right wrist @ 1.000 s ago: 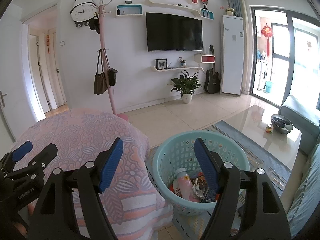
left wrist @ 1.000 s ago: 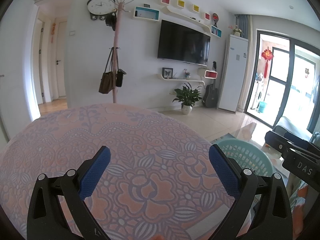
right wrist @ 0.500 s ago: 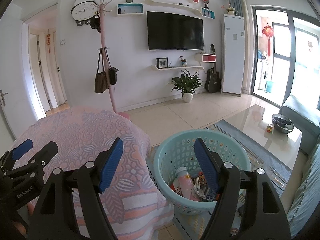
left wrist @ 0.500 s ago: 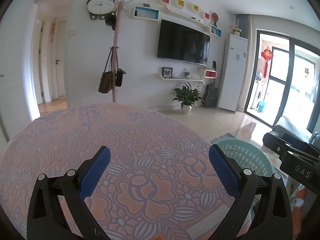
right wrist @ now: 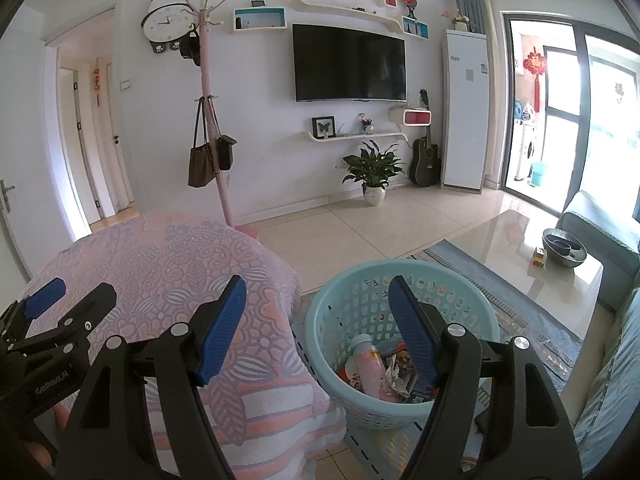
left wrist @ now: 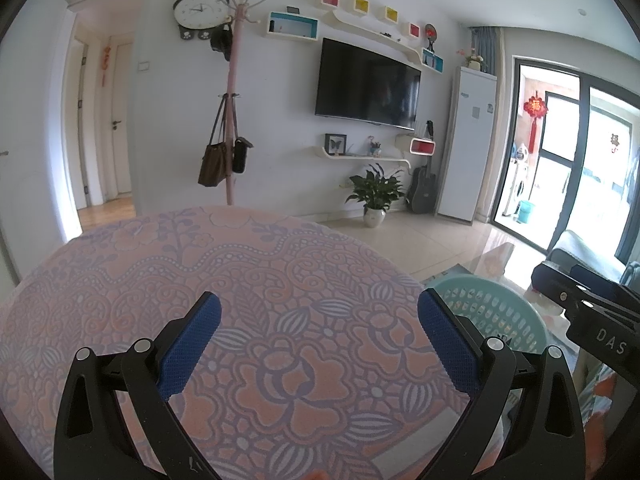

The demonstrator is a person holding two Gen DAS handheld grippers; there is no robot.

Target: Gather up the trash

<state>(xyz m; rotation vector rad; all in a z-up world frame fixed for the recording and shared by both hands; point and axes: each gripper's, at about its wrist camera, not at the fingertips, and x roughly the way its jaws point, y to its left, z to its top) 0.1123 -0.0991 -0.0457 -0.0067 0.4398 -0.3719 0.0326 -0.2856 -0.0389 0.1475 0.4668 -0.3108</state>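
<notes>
Both tongs are spread wide and hold nothing. The left tongs hover over the pink floral tablecloth that covers the desk, filling the lower half of the left wrist view. The right tongs hang at the lower centre of the right wrist view, between the desk's edge and the teal laundry-style basket standing on the floor just beside the desk. The collected trash sits inside that basket: a pink bottle, crumpled wrappers and other scraps.

The likely risk, as I judge it, is stopping too soon: no trash shows on the cloth, yet pieces could lie where neither camera looks. A low sweep of the left tongs could also snag the draped cloth and drag it, and a careless right tongs could knock the light basket's rim and tip it.

Much is hidden. The near edge of the desk lies under the tong frames, the floor behind the basket is blocked, and the right finger covers part of the basket's contents. The smaller scraps are too jumbled to name.
</notes>
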